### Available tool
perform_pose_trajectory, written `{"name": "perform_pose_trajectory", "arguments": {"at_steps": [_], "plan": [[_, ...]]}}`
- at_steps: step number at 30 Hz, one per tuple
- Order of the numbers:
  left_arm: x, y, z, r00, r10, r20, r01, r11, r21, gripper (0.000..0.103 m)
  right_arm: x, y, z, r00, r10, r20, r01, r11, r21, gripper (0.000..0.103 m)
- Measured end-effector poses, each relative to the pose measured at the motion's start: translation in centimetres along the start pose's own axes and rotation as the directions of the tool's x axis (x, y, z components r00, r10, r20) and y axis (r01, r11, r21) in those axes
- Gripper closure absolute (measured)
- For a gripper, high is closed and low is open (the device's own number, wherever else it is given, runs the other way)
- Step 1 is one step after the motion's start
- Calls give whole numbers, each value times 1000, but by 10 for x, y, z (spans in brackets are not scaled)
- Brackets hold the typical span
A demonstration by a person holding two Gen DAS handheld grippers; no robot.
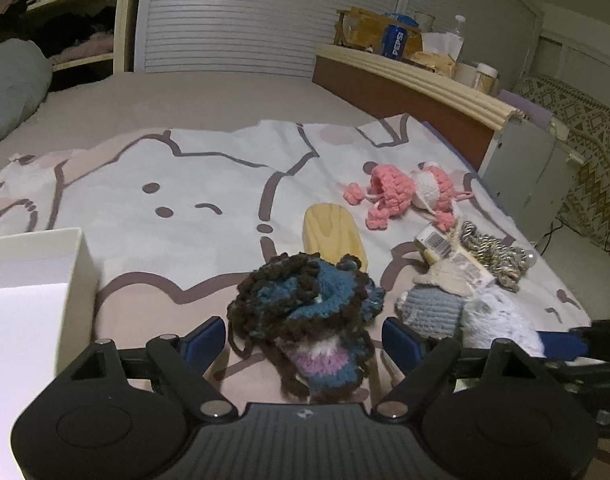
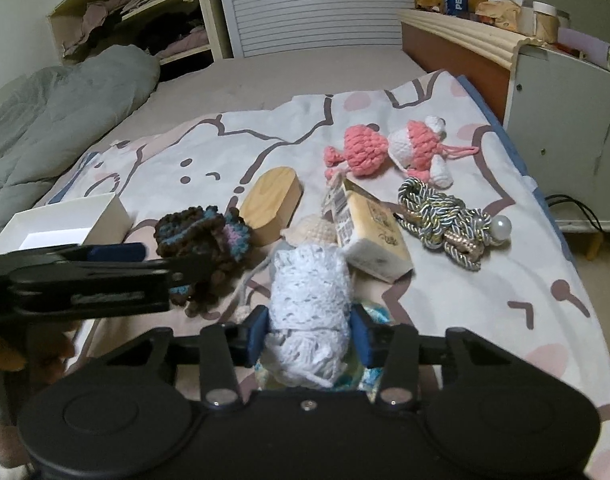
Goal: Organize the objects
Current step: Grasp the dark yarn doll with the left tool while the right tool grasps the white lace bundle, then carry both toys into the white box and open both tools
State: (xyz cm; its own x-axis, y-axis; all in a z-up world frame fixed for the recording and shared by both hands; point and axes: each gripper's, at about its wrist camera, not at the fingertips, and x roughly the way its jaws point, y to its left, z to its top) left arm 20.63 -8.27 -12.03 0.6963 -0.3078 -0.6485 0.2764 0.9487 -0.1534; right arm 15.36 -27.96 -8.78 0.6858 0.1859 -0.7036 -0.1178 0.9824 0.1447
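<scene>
Bedding with a cartoon print covers the bed (image 2: 485,312), and little things lie spread on it. At about 9 o'clock in the right wrist view sits a white box (image 2: 65,224) with its top open. It looks like the place to put things away.

The right gripper (image 2: 309,330) has its blue fingers (image 2: 259,330) pressed on both sides of a white lace roll (image 2: 309,292). It has a hold of it. The roll is soft and light, so it will squash a little and not break. The middle, where the fingers are now, is a good place to hold it, since loose ends could slip out.

The left gripper (image 1: 301,344) has its fingers (image 1: 207,340) wide apart, one on each side of a dark crochet piece (image 1: 309,300) of brown and blue yarn. I think they do not touch it yet. This piece is floppy and light too. The thick middle is best to pinch, because the curly edges would only stretch.

Past the roll, at 12 o'clock, lie a wooden block (image 2: 271,204) and a small cream box (image 2: 373,236). At 1 o'clock are two pink crochet toys (image 2: 385,148) and a twisted cord with a pearl (image 2: 449,224).
</scene>
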Motion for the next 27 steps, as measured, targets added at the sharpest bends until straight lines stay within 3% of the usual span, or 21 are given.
{"name": "perform_pose_trajectory", "arguments": {"at_steps": [2, 4, 6, 11, 18, 27], "plan": [[9, 2, -1, 1000, 1, -6, -1, 1000, -9, 20, 1, -1, 0, 1000, 6, -2, -6, 1000, 3, 60], [16, 5, -3, 1000, 0, -17, 0, 999, -34, 30, 2, 0, 1, 1000, 11, -5, -11, 1000, 0, 60], [19, 8, -5, 1000, -4, -12, 3, 998, -63, 31, 3, 0, 0, 1000, 14, -7, -15, 1000, -6, 60], [17, 1, -6, 1000, 5, 5, -5, 1000, -26, 40, 3, 1, 0, 1000, 16, -5, -16, 1000, -10, 61], [-3, -5, 2, 1000, 24, 19, -24, 1000, -5, 43, -10, -1, 4, 999, 19, 35, -20, 1000, 13, 64], [-58, -10, 19, 998, 41, 46, -40, 999, -18, 43, -46, -4, 14, 991, 3, 134, -12, 998, 67, 64]]}}
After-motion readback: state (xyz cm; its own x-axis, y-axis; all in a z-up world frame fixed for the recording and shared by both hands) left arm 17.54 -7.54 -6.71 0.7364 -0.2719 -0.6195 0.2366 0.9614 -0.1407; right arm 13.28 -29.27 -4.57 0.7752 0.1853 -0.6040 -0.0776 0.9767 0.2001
